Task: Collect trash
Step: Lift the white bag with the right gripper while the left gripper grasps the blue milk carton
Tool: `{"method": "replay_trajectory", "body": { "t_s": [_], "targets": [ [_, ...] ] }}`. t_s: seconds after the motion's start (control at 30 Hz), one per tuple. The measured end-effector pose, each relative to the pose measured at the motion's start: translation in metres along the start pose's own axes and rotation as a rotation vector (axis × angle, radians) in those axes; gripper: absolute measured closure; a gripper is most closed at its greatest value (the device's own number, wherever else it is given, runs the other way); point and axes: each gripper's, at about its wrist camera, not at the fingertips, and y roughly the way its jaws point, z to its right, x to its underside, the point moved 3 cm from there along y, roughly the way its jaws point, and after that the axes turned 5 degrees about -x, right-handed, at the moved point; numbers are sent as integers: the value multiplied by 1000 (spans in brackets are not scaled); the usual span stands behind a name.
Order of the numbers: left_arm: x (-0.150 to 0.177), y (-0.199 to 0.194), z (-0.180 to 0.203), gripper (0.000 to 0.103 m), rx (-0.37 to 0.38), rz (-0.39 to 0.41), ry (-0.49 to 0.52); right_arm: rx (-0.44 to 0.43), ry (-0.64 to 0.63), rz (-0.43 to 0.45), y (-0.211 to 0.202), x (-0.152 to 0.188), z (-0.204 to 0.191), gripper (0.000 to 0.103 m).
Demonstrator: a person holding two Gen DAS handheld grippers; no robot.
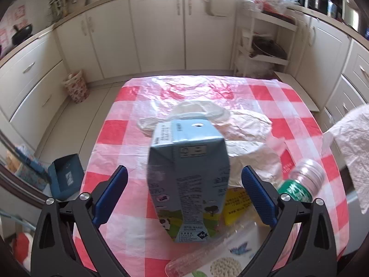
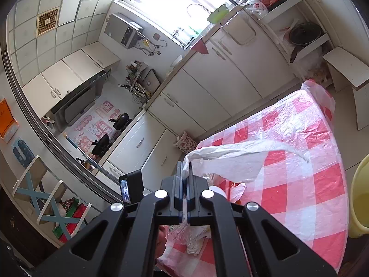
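A light-blue milk carton [image 1: 184,161] stands upright on the red-and-white checked table [image 1: 129,136]. My left gripper [image 1: 184,171] is open around the carton, with a gap between each blue pad and its sides. My right gripper [image 2: 185,165] is shut on a white crumpled sheet [image 2: 235,159], which hangs out over the table [image 2: 299,198]. The same sheet [image 1: 352,143] shows at the right edge of the left wrist view. A clear bottle with a green label [image 1: 302,184], a yellow packet [image 1: 237,203] and crumpled white paper [image 1: 244,124] lie around the carton.
A second clear bottle [image 1: 207,251] lies on a printed pack near the front edge. A blue box [image 1: 65,177] sits left of the table. A floral basket [image 1: 77,85] stands on the floor by the cabinets. A yellow bin [image 2: 359,196] is beside the table's right side.
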Motion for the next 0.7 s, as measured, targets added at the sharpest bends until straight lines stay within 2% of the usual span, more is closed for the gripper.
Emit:
{"method": "replay_trajectory", "body": {
  "t_s": [0.03, 0.07, 0.1, 0.23, 0.5, 0.7],
  "targets": [
    [0, 0, -5, 27, 2, -5, -26, 4, -1, 1, -1, 0, 0, 100],
    [-1, 2, -8, 32, 18, -14, -43, 9, -1, 1, -2, -1, 0, 100],
    [-1, 2, -10, 45, 24, -17, -57, 12, 0, 1, -3, -1, 1, 100],
    [-2, -8, -24, 45, 31, 7, -104, 25, -1, 5, -8, -1, 0, 100],
    [-4, -58, -32, 45, 25, 137, -82, 70, -25, 37, -24, -6, -3, 100],
    [-14, -103, -46, 45, 27, 267, -101, 180, -27, 115, -66, -17, 14, 100]
  ]
}}
